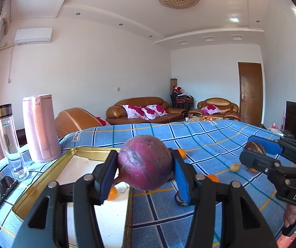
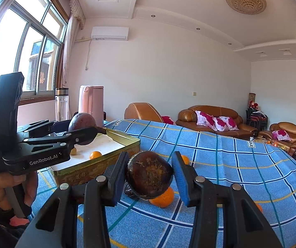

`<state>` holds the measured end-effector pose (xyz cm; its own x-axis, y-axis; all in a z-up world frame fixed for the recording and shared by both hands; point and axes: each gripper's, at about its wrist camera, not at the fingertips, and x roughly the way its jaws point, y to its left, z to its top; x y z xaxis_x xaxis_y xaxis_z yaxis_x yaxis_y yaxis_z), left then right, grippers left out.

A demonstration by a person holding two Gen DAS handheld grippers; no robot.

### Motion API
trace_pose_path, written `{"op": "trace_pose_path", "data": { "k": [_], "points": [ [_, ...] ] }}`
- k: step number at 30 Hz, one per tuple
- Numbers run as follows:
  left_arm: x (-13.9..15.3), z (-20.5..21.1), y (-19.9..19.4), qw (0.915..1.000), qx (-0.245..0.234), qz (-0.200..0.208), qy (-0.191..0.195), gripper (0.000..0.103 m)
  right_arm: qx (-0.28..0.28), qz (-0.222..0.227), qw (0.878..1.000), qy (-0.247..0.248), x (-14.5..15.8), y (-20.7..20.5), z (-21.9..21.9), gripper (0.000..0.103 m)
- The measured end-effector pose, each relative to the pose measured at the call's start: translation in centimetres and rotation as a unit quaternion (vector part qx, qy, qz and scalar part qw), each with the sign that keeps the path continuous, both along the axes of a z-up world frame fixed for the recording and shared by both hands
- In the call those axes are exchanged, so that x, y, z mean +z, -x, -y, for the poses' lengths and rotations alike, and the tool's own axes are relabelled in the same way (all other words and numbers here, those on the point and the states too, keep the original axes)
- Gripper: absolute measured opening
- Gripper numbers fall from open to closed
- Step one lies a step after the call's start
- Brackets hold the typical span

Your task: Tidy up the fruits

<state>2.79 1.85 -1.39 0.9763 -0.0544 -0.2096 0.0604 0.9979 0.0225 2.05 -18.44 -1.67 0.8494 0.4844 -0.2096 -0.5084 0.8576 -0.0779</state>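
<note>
Gold tin rim (image 2: 125, 139) under left claw (image 1: 144, 166) clamping purple fruit (image 1: 145, 163); right claw (image 2: 149, 175) clamping brown fruit (image 2: 150, 175).

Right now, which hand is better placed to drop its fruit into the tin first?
Left. The left gripper holds the purple fruit at the tin edge. The right gripper holds the brown fruit over the cloth, beside the tin.

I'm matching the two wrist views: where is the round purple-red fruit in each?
Left wrist: purple-red fruit at centre, clamped in the near hand-held gripper.
Right wrist: at left, above the tin.
Shared landmark: gold rectangular tin.
</note>
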Motion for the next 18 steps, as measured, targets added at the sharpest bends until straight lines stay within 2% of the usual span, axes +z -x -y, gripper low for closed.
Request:
{"op": "trace_pose_path", "data": {
  "k": [18],
  "points": [
    [-0.7, -4.4, -1.0, 0.9978, 0.057, -0.032, 0.013, 0.054, 0.063, 0.0, 0.998, 0.024, 2.1, -2.0, -6.9, 0.045]
  ]
}}
